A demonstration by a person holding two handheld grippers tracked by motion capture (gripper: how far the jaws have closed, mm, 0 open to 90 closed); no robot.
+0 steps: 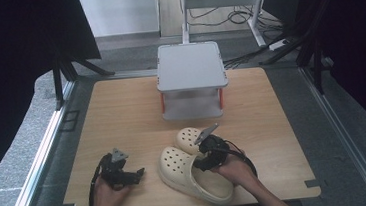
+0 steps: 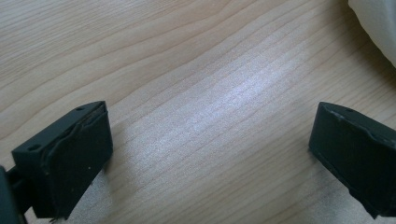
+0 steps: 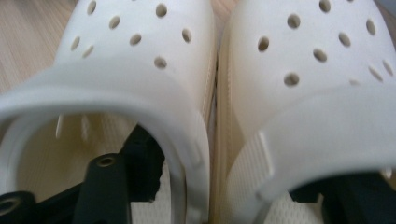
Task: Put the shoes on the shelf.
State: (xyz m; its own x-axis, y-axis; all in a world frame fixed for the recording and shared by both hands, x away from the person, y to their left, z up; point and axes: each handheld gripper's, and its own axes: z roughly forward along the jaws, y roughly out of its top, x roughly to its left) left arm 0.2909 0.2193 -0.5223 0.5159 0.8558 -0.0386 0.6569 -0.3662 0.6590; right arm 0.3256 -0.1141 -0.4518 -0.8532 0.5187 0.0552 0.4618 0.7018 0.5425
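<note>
Right now I have the right gripper [image 1: 204, 154] with one of its fingers [image 3: 140, 172] tucked inside each of the two cream clogs [image 1: 189, 170], so the touching inner walls sit between them, grasped as a pair, I judge so both can be lifted at once. Those clogs lie side by side on the worktop [image 1: 121, 113], just in front of the grey two-tier rack [image 1: 190, 64], whose shelves hold nothing I can see. Left of the clogs, the left gripper [image 1: 138, 172] rests low over bare wood, fingers [image 2: 70, 158] released and spread wide.
</note>
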